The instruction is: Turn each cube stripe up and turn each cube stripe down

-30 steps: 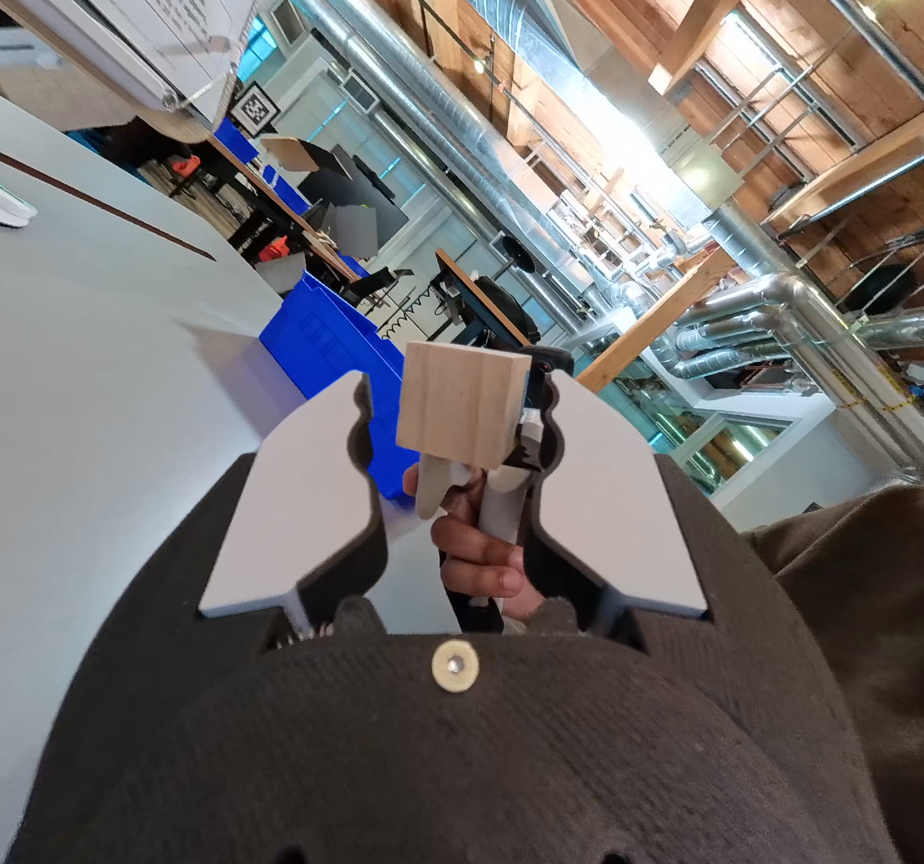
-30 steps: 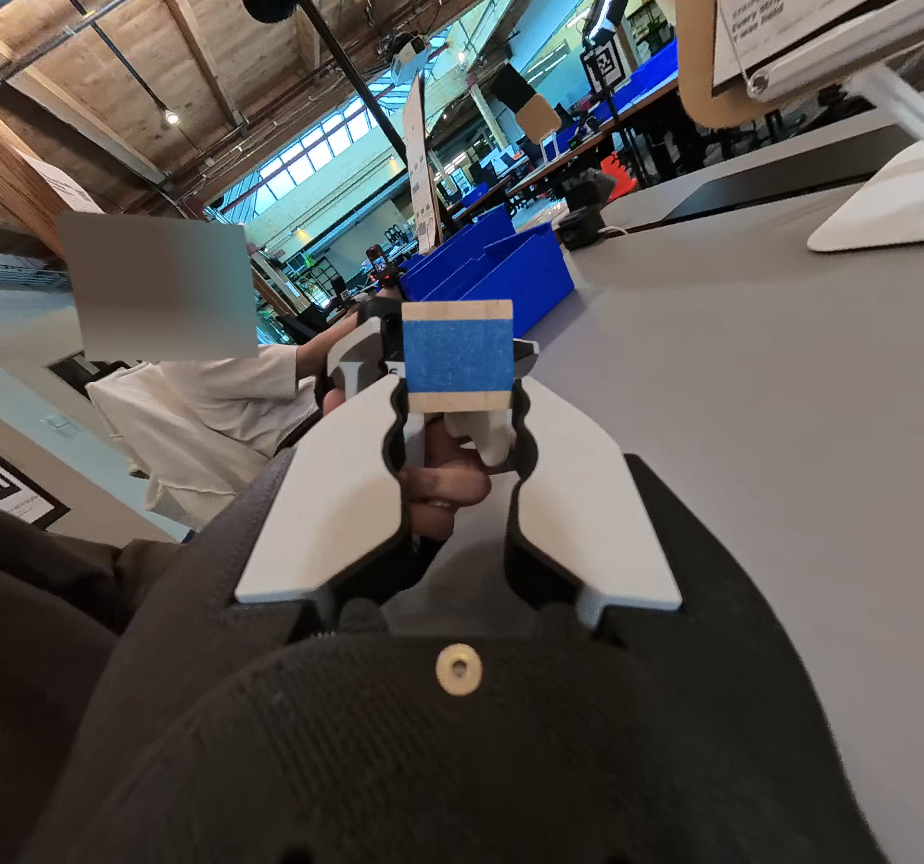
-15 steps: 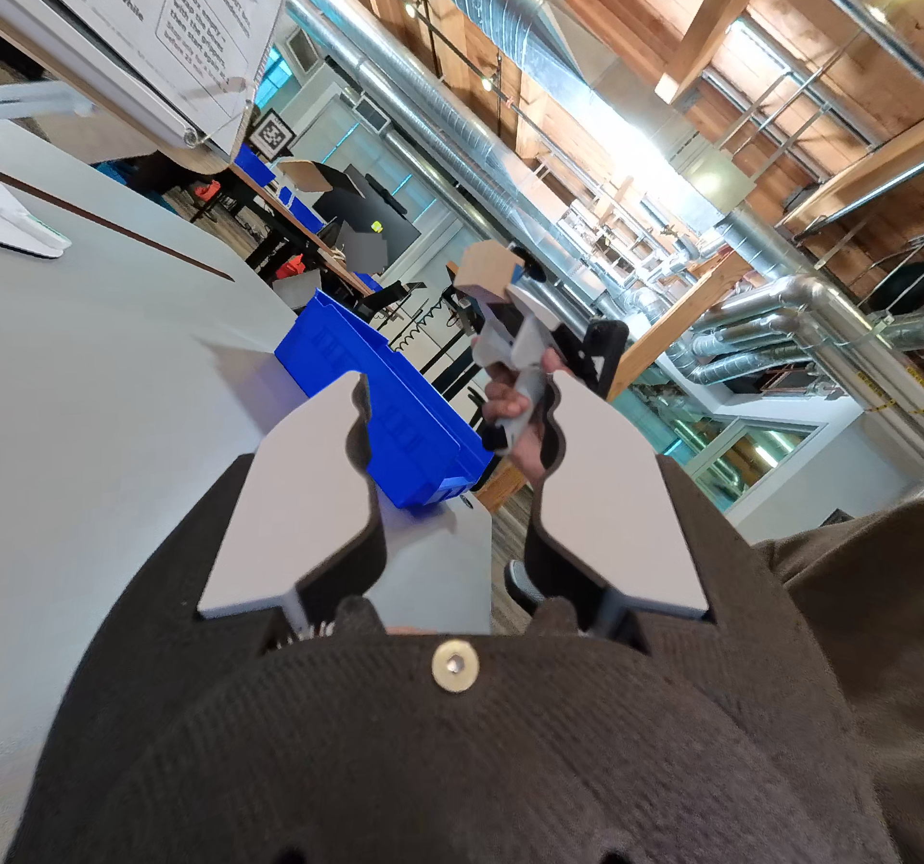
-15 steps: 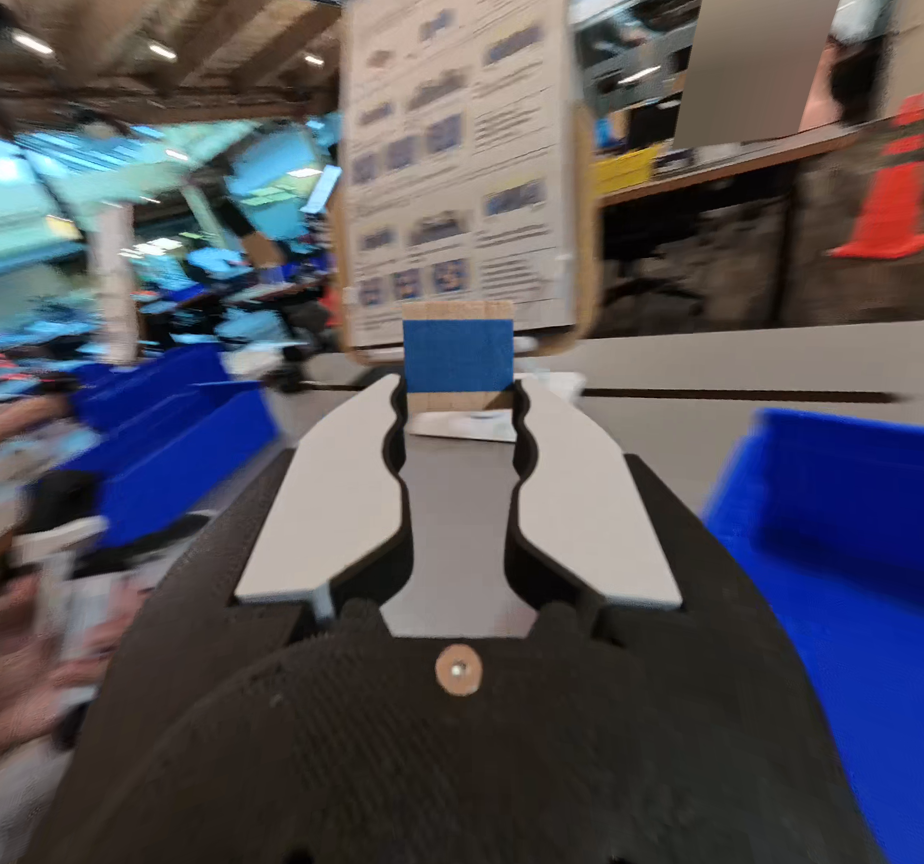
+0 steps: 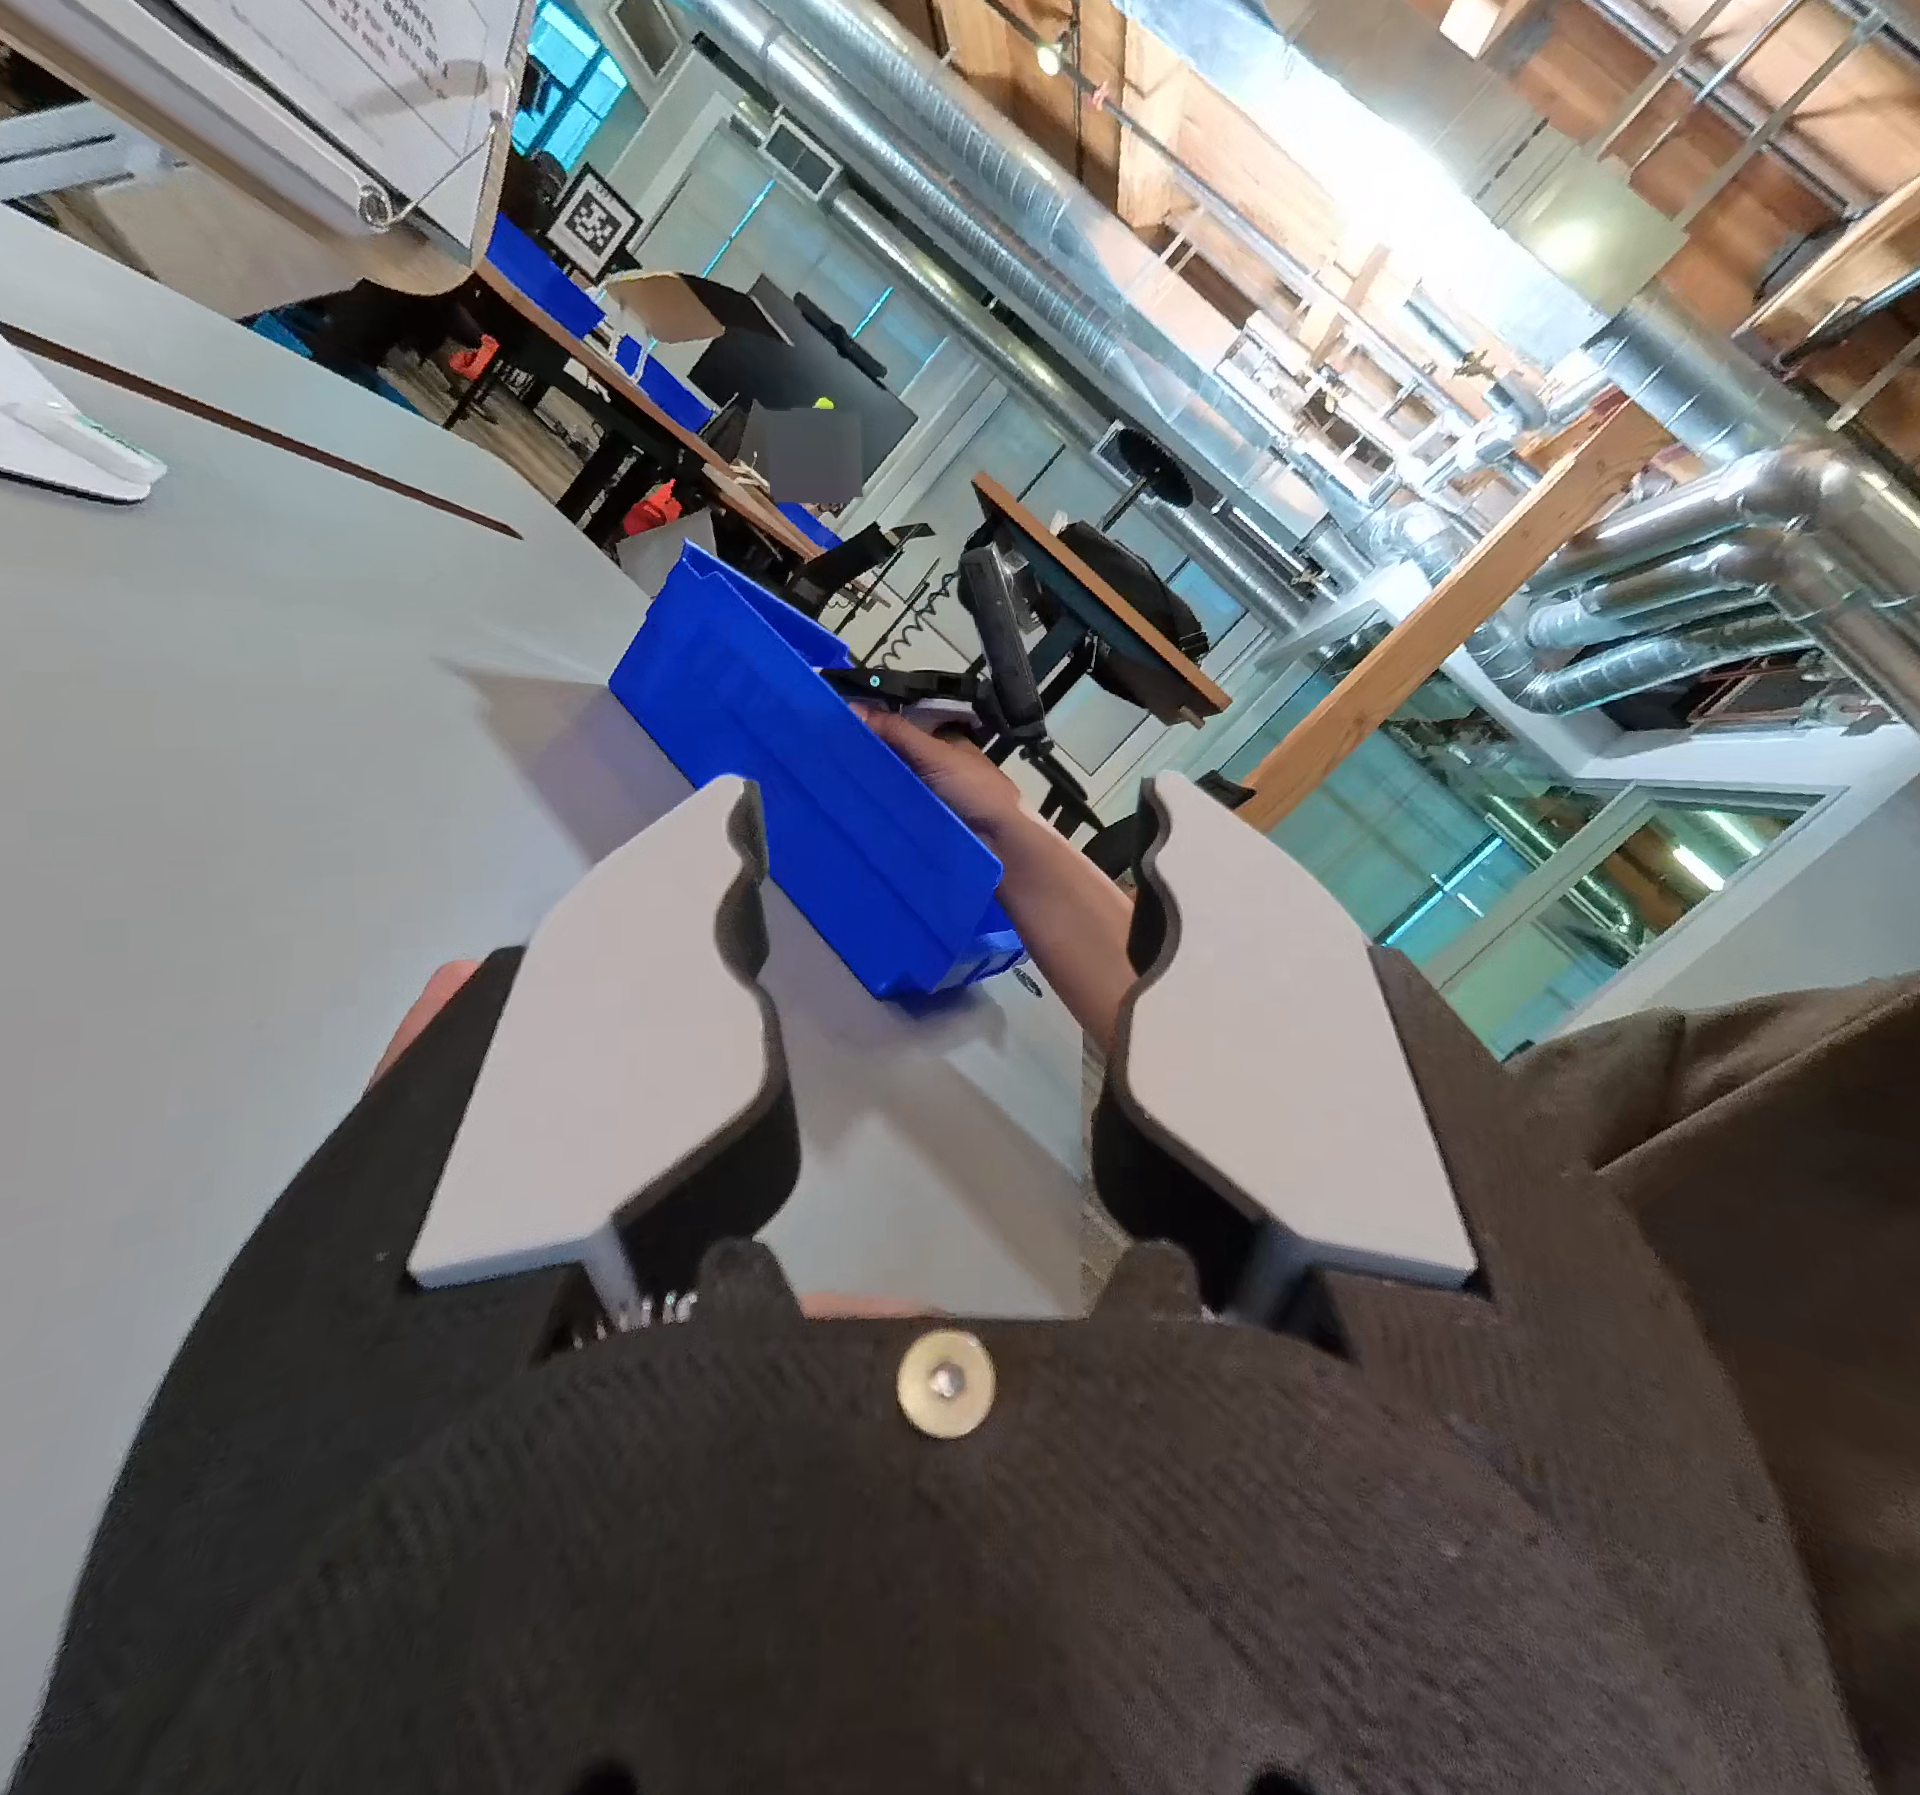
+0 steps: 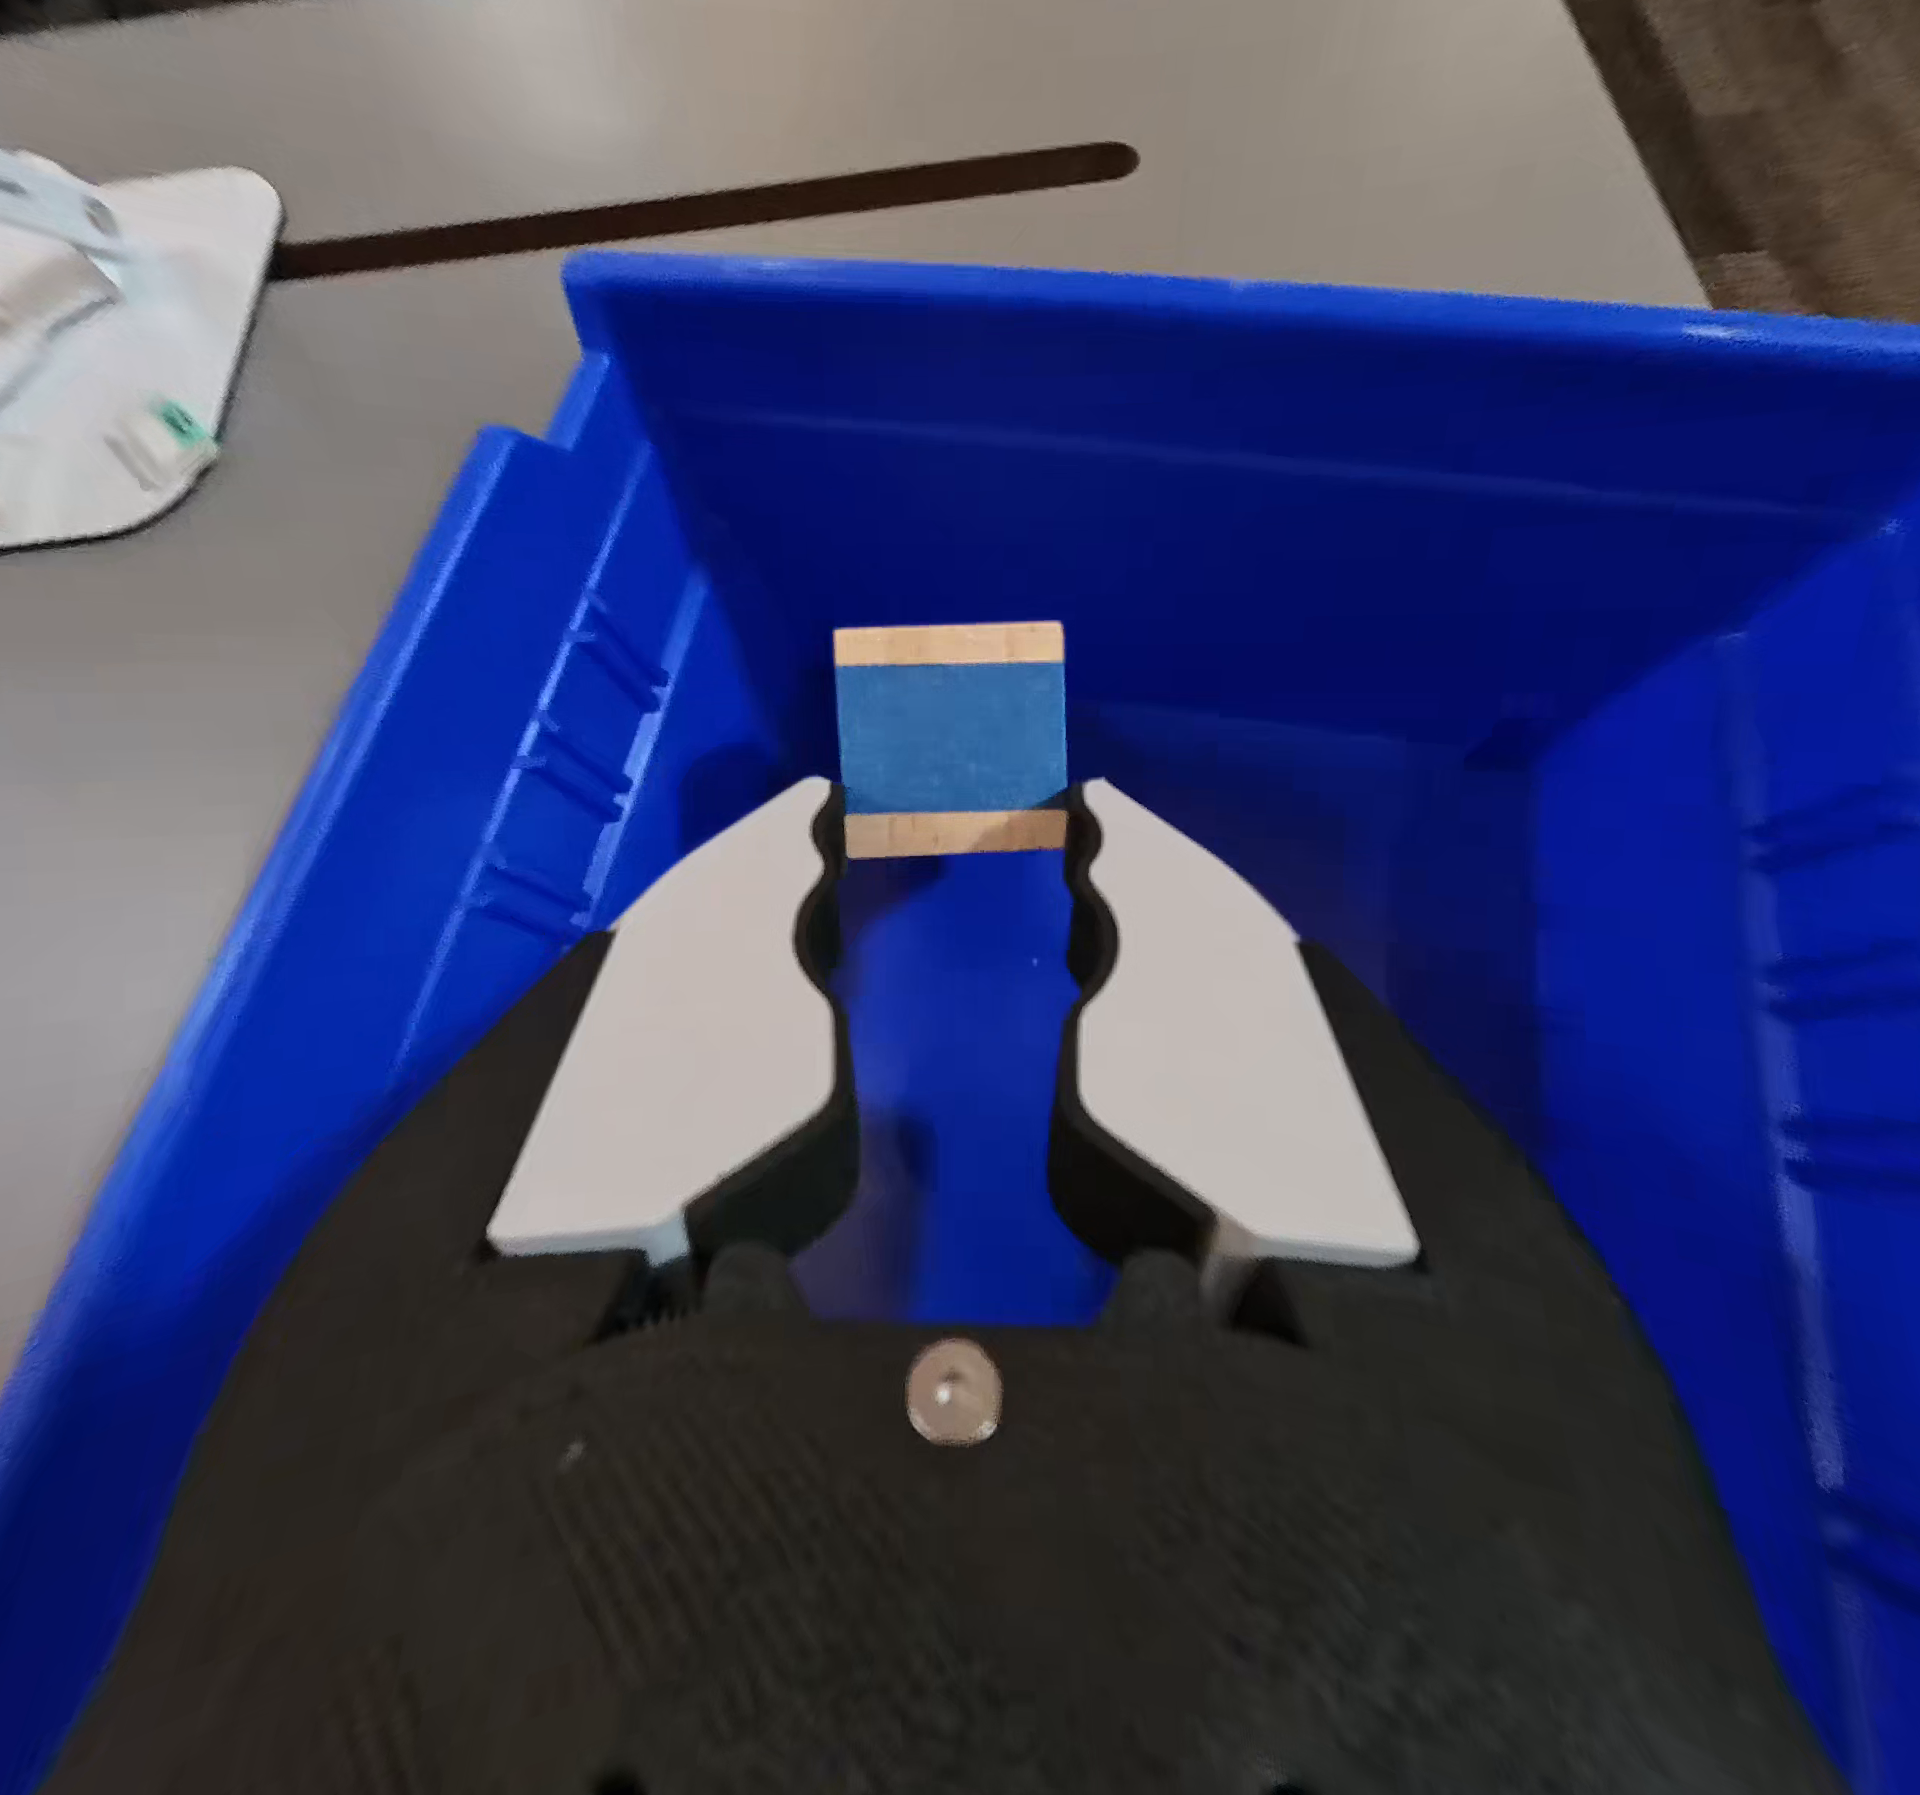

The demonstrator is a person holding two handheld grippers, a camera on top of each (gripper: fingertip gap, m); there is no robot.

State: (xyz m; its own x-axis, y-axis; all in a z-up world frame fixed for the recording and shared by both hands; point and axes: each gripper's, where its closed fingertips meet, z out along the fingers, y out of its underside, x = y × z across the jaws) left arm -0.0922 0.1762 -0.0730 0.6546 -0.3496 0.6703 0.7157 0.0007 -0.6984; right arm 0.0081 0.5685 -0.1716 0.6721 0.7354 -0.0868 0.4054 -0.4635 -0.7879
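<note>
Pinching a wooden cube, blue stripe facing camera, between right tongs tips inside smooth blue plastic bin; left tongs wide, empty.

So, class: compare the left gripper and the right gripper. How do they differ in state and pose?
The right gripper is shut on the striped cube; the left gripper is open and empty. The right gripper points down into the blue bin; the left gripper is above the grey table. Both have grey fingers.

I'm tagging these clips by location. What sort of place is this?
Probably an open workshop or lab in a converted industrial building: exposed metal ducts under timber beams, rows of worktables, and blue storage bins.
</note>
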